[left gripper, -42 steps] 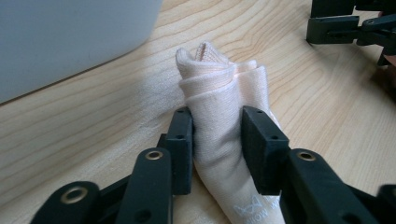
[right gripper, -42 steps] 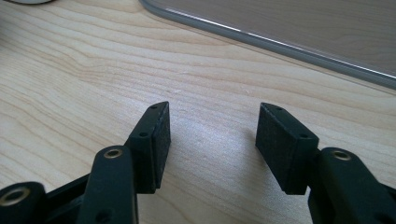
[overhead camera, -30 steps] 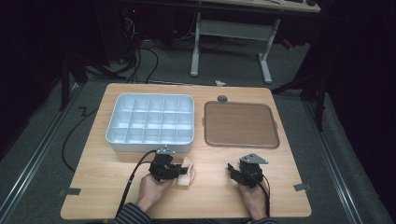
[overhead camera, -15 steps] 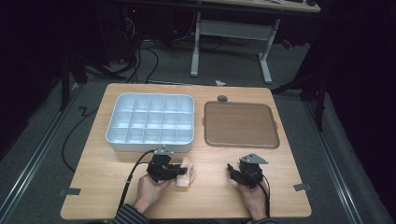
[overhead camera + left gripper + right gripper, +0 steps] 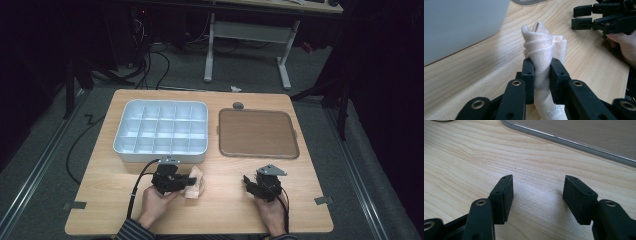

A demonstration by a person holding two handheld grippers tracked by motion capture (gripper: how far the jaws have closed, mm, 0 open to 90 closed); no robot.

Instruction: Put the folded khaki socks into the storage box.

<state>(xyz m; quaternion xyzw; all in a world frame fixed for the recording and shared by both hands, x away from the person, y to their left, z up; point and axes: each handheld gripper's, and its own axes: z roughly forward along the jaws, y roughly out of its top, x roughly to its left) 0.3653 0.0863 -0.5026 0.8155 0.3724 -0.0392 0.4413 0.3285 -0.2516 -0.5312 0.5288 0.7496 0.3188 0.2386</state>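
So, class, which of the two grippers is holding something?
The left gripper: its fingers pinch a rolled cream cloth. The right gripper stands open over bare table.

Rolled cloth (image 5: 194, 182) before divided tray (image 5: 162, 131), flat tray (image 5: 257, 133) right of it

**A dim lab set up for recording**

This looks like a lab or test room rather than a home. A plain wooden worktop (image 5: 210, 210) stands alone on grey carpet (image 5: 45, 165), lit from above while the room around it sits in near darkness. Black cables (image 5: 150, 70) snake across the floor behind it — and a height-adjustable desk frame (image 5: 250, 50) on white legs stands at the back. Tape marks (image 5: 75, 205) sit at the worktop's corners.
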